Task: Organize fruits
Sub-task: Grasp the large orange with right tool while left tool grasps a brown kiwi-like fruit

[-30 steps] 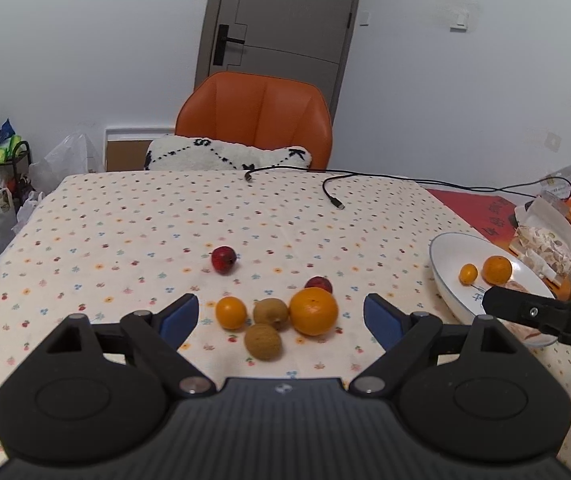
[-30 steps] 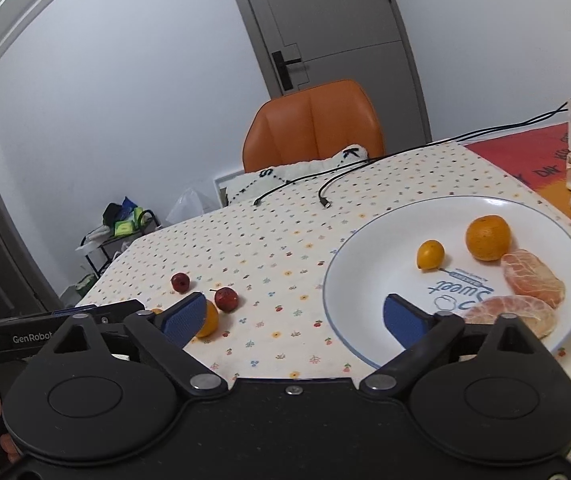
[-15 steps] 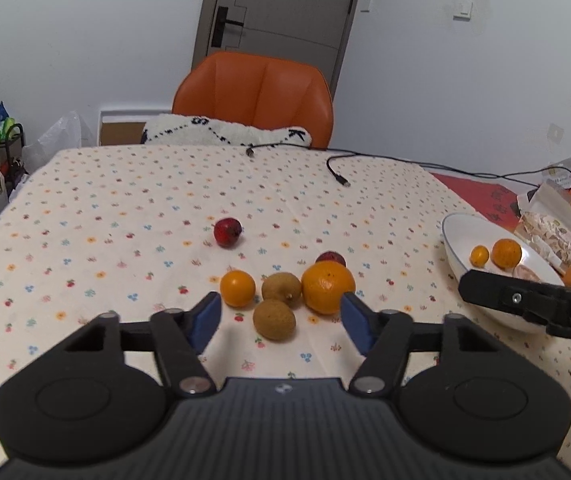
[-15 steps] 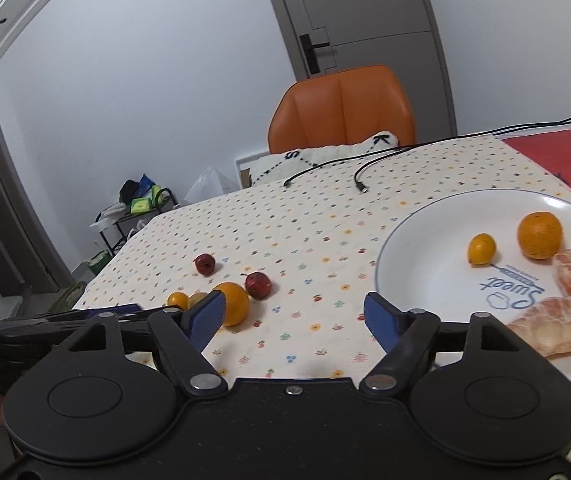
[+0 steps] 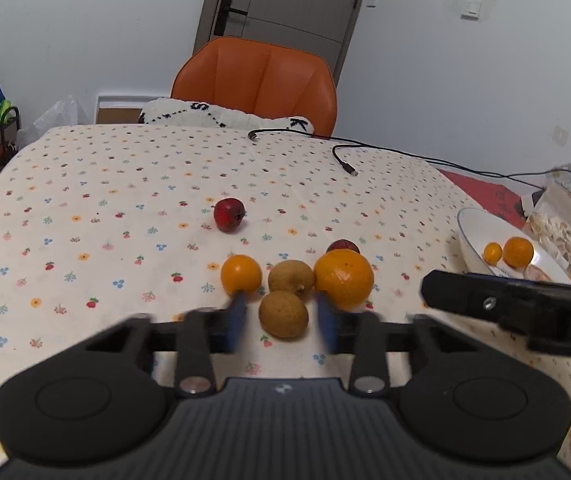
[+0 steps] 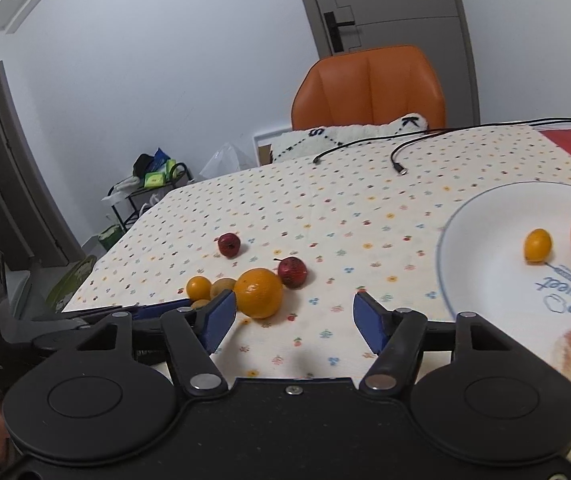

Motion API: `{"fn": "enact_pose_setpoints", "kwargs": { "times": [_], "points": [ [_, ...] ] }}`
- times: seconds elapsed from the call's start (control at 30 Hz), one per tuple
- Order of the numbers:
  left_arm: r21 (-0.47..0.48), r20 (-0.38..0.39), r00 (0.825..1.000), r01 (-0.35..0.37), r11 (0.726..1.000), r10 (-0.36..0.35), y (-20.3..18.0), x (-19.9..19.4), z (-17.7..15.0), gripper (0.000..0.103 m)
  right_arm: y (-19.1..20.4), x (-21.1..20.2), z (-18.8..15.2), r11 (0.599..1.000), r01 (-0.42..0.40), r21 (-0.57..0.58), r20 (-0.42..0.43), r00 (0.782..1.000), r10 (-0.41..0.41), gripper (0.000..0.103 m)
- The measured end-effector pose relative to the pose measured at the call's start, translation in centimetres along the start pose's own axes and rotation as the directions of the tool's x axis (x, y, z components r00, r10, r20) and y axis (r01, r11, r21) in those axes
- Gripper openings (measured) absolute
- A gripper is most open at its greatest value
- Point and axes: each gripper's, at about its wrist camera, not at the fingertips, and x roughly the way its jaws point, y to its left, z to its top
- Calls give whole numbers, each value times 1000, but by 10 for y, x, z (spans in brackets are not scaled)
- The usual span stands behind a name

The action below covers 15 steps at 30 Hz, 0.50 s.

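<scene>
On the table (image 5: 85,184), the left gripper (image 5: 283,322) has its blurred blue fingers (image 5: 235,320) narrowed on either side of the near brown fruit (image 5: 283,314) (contact cannot be told). Just behind lie a small orange (image 5: 241,274), another brown fruit (image 5: 290,278) and a large orange (image 5: 343,279). The right gripper (image 6: 293,322) hovers with fingers spread wide, empty. The white plate (image 6: 485,280) sits rightmost.
</scene>
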Motion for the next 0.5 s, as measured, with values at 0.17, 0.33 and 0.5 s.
{"fn": "enact_pose_setpoints", "kwargs": {
  "times": [0.17,0.33,0.5],
  "points": [
    [-55,11,1000,20,998,-19,10,-4,0,25,10,13,1,1000,-18,-10,-20,1000,18,63],
    [-76,22,1000,9,997,-7,14,-9,2,25,16,24,0,1000,-25,-15,-44,999,24,60],
    [-99,44,999,-1,995,5,19,-14,4,25,16,33,0,1000,-25,-6,-61,998,25,56]
  ]
}}
